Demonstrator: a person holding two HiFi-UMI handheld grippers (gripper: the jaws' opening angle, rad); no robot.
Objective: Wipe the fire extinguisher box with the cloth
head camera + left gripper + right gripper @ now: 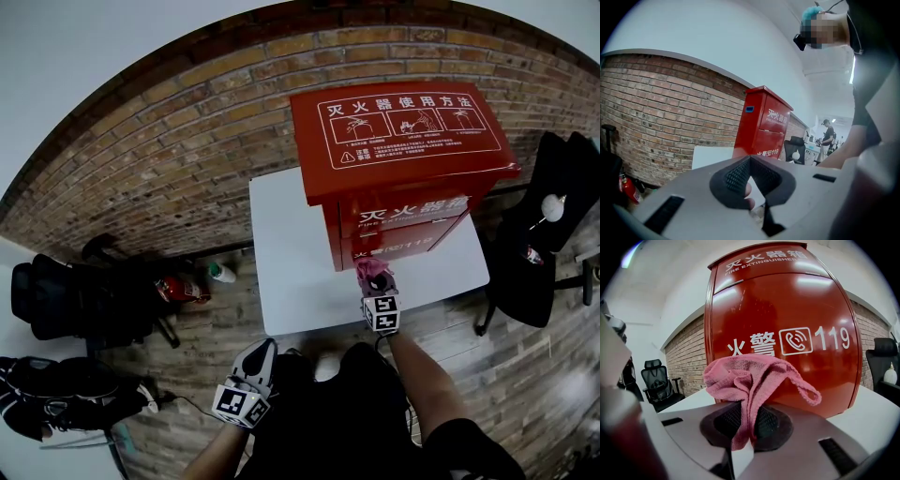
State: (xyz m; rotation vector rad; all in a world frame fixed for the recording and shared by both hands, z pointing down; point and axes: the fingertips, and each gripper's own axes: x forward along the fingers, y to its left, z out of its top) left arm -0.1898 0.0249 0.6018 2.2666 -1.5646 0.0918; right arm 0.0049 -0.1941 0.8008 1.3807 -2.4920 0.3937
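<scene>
The red fire extinguisher box [394, 131] stands on a white table [291, 244] against a brick wall. My right gripper [377, 286] is shut on a pink cloth [375, 275], held at the bottom of the box's front. In the right gripper view the cloth [745, 376] bunches over the jaws of the right gripper [747, 416], just before the box [787, 324] and under its white "119" print. My left gripper [258, 354] hangs low near my body, off the table's front edge, shut and holding nothing. From the left gripper [750, 159] the box [761, 126] shows far off.
A black chair piled with bags [75, 300] stands at the left, and a small red extinguisher [178, 289] lies on the floor by it. Another black chair [544, 234] is close to the table's right end. A person [828, 136] stands far off.
</scene>
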